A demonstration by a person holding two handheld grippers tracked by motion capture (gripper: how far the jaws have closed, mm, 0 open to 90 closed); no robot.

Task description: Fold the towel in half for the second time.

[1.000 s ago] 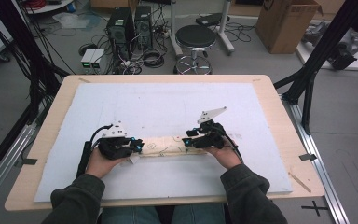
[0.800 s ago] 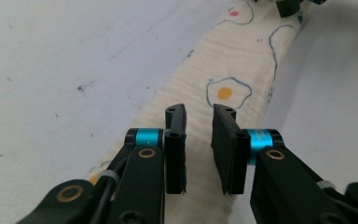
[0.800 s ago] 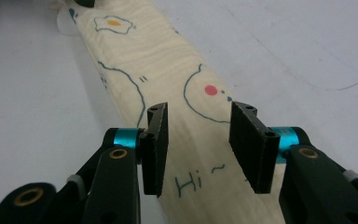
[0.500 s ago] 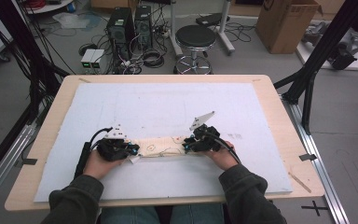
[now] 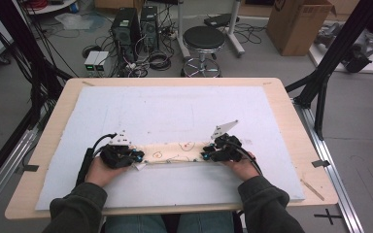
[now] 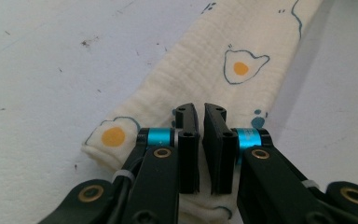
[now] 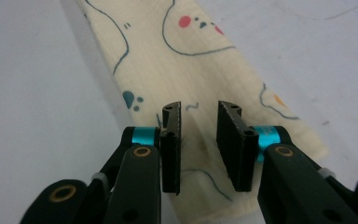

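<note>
The left gripper's [image 6: 200, 140] 2 jaws stand nearly together, a thin slit between the pads, with the cloth's [image 6: 205, 70] end lying under them. They have just been closing, then eased a touch. Whether a fold of fabric is pinched in that slit cannot be told from the left gripper view. The right gripper's [image 7: 204, 140] jaws stand plainly apart over the cloth [image 7: 186, 70]; they too closed and then opened a little, and a raised crease of fabric sits between them with the pads not pressing on it.

The cloth [image 5: 175, 153] is the landmark: a cream strip, folded long and narrow, printed with fried eggs and coloured dots. It lies flat on the white mat [image 5: 175, 111] near the person's edge of the table [image 5: 63, 107]. The left gripper [image 5: 121, 156] sits at the cloth's left end and the right gripper [image 5: 221, 151] at its right end, each pointing inward along the strip. Both hands rest behind their grippers, on the near side of the cloth.

The step in hand looks like taking hold of the 2 ends, ahead of a further fold. Next, the right jaws likely need to close on the crease. Then both ends should lift evenly, so the strip does not skew or spill open.
</note>
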